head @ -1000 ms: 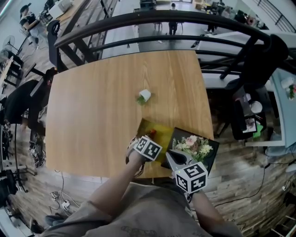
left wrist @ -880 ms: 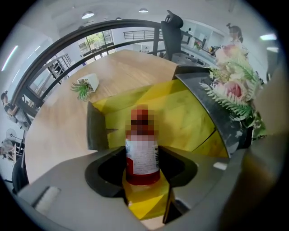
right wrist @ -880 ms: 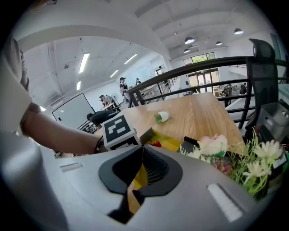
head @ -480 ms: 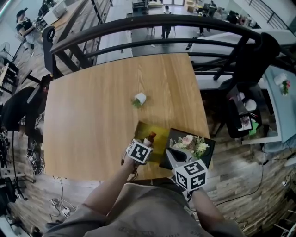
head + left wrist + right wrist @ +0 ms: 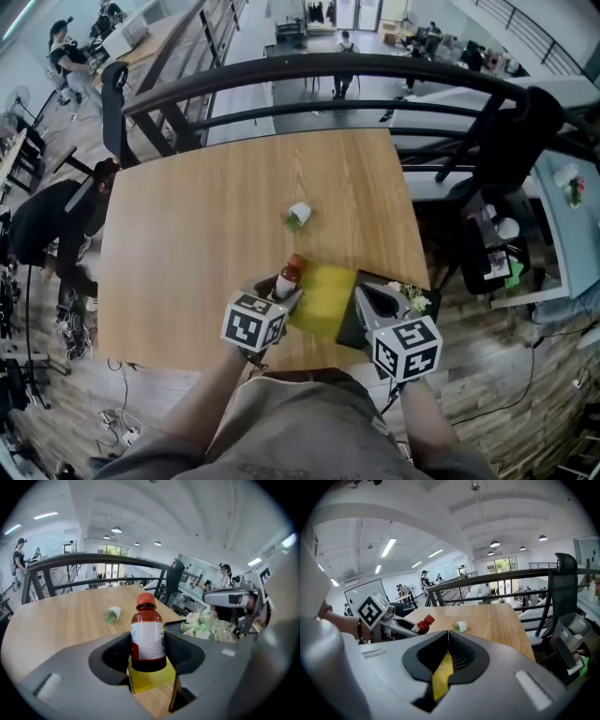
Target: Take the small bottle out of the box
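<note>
The left gripper point(image 5: 278, 291) clamps the small bottle point(image 5: 147, 637) upright by its body; the right gripper point(image 5: 446, 660) is closed on an edge of the yellow box point(image 5: 323, 298). The bottle hangs just beside the box, over the near edge of the table point(image 5: 187, 234). The taking-out seems almost finished; the next move calls for putting the bottle down on bare wood

The bottle point(image 5: 148, 634) is dark reddish-brown, with a red cap point(image 5: 146, 600) and a white label point(image 5: 147, 641). The box point(image 5: 323, 298) is plain yellow. The table point(image 5: 187, 206) is pale grained wood, and the little pot point(image 5: 300, 212) is white with green leaves point(image 5: 291, 222).
</note>
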`<state>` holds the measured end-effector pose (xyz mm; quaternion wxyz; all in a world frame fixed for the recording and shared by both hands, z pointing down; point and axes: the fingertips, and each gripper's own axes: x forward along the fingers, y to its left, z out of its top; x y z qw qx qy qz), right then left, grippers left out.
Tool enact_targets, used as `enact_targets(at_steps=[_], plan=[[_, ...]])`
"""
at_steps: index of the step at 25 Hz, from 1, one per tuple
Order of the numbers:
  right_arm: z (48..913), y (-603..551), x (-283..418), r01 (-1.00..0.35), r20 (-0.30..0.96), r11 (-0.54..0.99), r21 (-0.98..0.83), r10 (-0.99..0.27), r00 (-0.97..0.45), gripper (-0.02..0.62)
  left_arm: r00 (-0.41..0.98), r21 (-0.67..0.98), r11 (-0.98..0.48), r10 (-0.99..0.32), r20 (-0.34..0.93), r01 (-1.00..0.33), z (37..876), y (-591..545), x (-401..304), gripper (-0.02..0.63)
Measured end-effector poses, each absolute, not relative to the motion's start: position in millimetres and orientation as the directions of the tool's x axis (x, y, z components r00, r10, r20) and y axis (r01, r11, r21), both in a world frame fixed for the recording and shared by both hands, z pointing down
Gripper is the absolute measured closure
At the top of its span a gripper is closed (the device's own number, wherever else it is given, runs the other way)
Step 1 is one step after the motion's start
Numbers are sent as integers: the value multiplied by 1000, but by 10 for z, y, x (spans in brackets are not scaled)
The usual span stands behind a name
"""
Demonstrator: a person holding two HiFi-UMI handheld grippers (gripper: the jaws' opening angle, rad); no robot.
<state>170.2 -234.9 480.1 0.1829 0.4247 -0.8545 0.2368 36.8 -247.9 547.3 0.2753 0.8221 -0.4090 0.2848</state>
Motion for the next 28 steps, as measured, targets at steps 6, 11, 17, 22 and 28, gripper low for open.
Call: enact_targets(at_steps=[6, 11, 17, 22, 28], plan=[[4101, -2470, 1646, -834, 391, 535, -134, -745, -540, 583, 569, 192, -561, -638, 518, -805, 4472, -2543, 287, 389], [3501, -2410, 1650, -851, 261, 520, -72, -814, -519, 583, 601, 166, -589, -699, 387, -791, 3802, -2468, 183, 388], [2998, -2296, 1744, -879, 155, 476, -35, -866, -476, 583, 628, 153, -609, -742, 236, -778, 3196, -2375, 70, 388], [2737, -2121, 1795, -889, 92, 457, -18, -885, -457, 584, 634, 136, -619, -757, 158, -774, 2921, -2249, -7, 388], [2785, -1981, 1696, -874, 114, 486, -26, -867, -486, 584, 630, 105, -622, -769, 110, -776, 2914, -2090, -32, 388]])
